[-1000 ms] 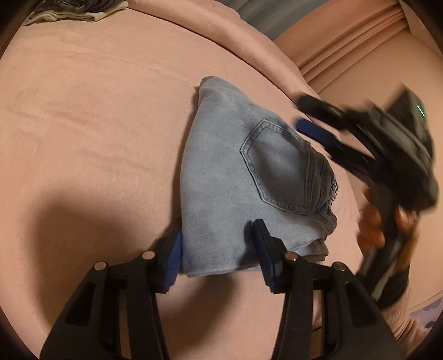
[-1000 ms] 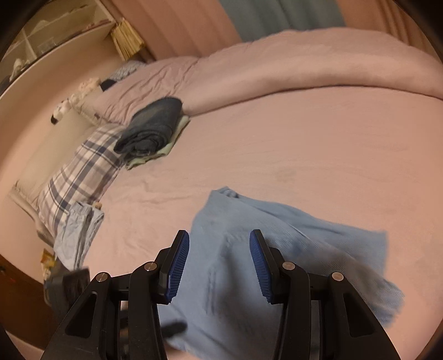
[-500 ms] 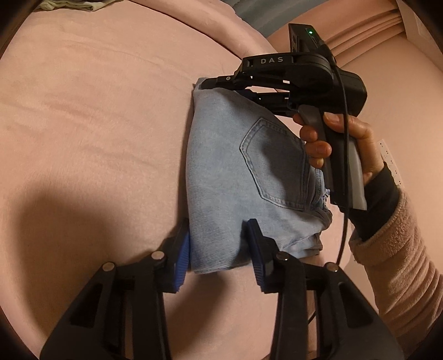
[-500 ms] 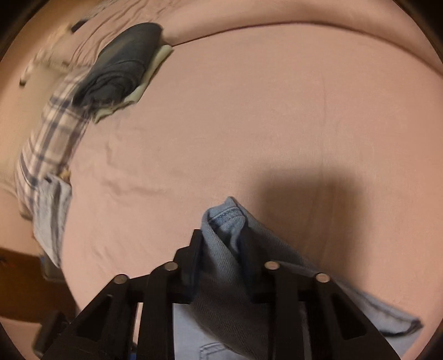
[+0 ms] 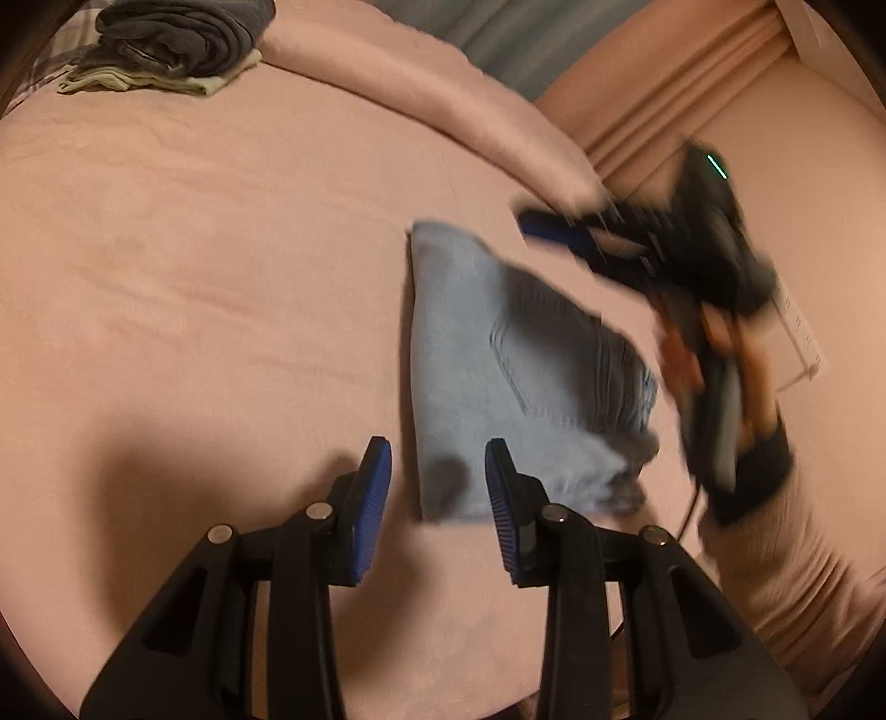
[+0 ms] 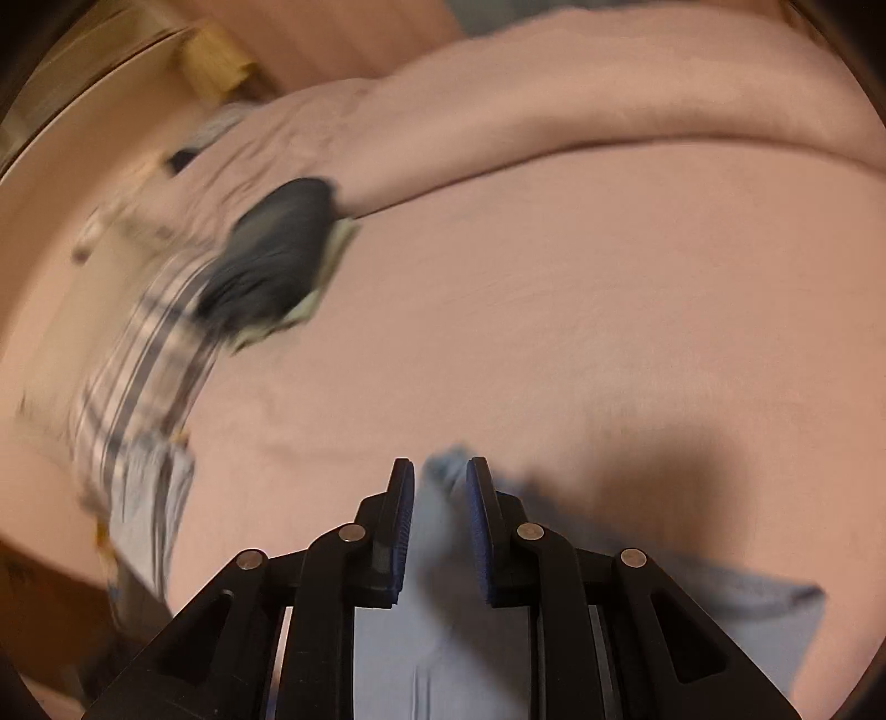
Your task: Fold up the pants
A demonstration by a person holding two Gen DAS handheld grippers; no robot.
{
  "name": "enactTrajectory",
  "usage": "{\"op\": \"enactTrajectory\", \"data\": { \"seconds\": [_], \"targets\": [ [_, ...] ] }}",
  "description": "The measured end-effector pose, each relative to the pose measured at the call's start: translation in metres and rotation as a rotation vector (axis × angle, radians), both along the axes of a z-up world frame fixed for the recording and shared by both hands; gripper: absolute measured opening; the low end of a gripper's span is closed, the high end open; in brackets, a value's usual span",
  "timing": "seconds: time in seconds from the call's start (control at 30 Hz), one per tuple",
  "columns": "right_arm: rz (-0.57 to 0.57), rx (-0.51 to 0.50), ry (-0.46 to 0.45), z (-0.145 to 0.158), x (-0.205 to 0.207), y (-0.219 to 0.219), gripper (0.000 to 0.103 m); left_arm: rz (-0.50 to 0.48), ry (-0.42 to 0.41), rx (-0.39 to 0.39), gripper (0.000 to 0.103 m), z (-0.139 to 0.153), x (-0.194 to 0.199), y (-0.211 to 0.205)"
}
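The light blue jeans (image 5: pixel 498 376) lie folded into a compact packet on the pink bed, back pocket up. My left gripper (image 5: pixel 437 498) is open and lifted just above the packet's near edge, touching nothing. My right gripper (image 5: pixel 548 230) shows blurred in the left wrist view, above and to the right of the packet's far corner. In the right wrist view my right gripper (image 6: pixel 440 526) is open with the jeans (image 6: pixel 437 637) lying below it, not held.
A pile of dark folded clothes (image 5: pixel 177 39) on a pale garment sits at the far left of the bed; it also shows in the right wrist view (image 6: pixel 271 260). A plaid pillow (image 6: pixel 138 376) lies beside it. A rolled pink duvet (image 5: pixel 421 99) borders the far side.
My right gripper let go of the packet's far corner and lifted away to the right. My left gripper pulled back and up from the near edge.
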State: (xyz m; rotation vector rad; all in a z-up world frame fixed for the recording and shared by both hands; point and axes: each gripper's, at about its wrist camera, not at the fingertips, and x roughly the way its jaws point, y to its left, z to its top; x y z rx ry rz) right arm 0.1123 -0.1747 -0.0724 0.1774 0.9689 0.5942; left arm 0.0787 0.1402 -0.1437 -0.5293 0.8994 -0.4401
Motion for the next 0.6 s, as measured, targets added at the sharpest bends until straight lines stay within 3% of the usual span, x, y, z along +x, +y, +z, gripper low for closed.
{"op": "enactTrajectory", "data": {
  "seconds": [0.2, 0.33, 0.43, 0.47, 0.53, 0.6],
  "targets": [
    [0.098, -0.145, -0.094, -0.005, -0.087, -0.004, 0.02, -0.014, -0.035, 0.03, 0.037, 0.01, 0.032, -0.026],
    [0.131, -0.236, -0.135, -0.019, -0.124, -0.002, 0.02, -0.072, -0.057, 0.175, 0.042, 0.008, 0.06, -0.071],
    [0.14, -0.292, -0.098, -0.039, -0.132, -0.002, 0.02, -0.101, -0.002, 0.275, 0.045, -0.011, 0.08, -0.089],
    [0.13, -0.296, -0.094, -0.046, -0.13, -0.002, 0.02, -0.112, 0.026, 0.287, 0.049, -0.02, 0.085, -0.093],
    [0.102, -0.254, -0.093, -0.049, -0.127, -0.008, 0.02, -0.113, 0.003, 0.28, 0.055, -0.018, 0.086, -0.093],
    [0.078, -0.195, -0.066, -0.045, -0.123, -0.017, 0.021, -0.111, 0.003, 0.278, 0.056, -0.015, 0.084, -0.091]
  ]
}}
